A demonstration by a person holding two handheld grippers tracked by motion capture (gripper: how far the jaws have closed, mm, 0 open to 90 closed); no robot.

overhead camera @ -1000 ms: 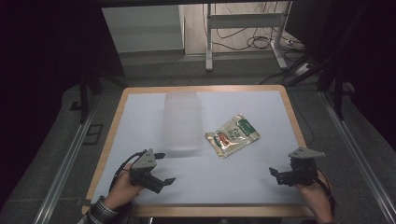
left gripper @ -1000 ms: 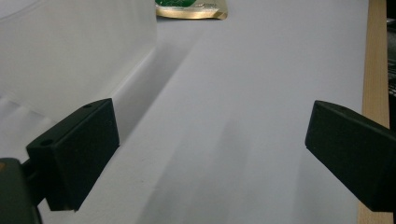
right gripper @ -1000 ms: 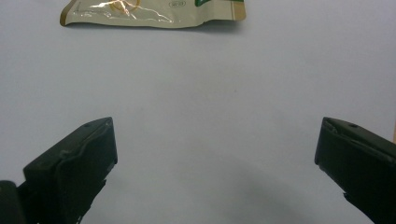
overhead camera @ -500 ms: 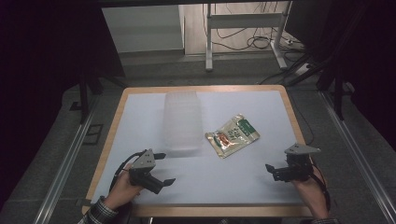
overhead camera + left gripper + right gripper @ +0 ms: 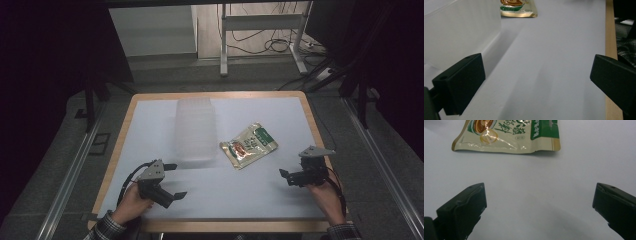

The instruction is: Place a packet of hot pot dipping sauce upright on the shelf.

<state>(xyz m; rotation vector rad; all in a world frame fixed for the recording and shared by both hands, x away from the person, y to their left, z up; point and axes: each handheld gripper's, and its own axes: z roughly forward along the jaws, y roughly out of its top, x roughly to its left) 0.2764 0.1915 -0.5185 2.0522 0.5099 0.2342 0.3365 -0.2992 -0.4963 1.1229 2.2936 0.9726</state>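
A cream and green snack pouch (image 5: 249, 146) lies flat on the white table top (image 5: 260, 200), right of centre. A clear plastic container (image 5: 195, 130) stands left of it. My left gripper (image 5: 176, 181) is open near the front left, just in front of the container, with nothing between its jaws. In the left gripper view its jaws (image 5: 537, 75) stand wide apart, the container wall (image 5: 461, 30) is close on the left and the pouch (image 5: 517, 7) is far ahead. My right gripper (image 5: 286, 178) is open at the front right, and points at the pouch (image 5: 509, 135) in the right gripper view, a short way off.
The wooden rim (image 5: 125, 130) frames the white table top, and shows as a wood strip (image 5: 610, 37) in the left gripper view. Dark floor, a metal frame (image 5: 260, 22) and cables lie beyond the far edge. A plaid sleeve (image 5: 107, 230) enters at the bottom left.
My right gripper has moved a little left and forward, toward the pouch. My left gripper has stayed where it was.
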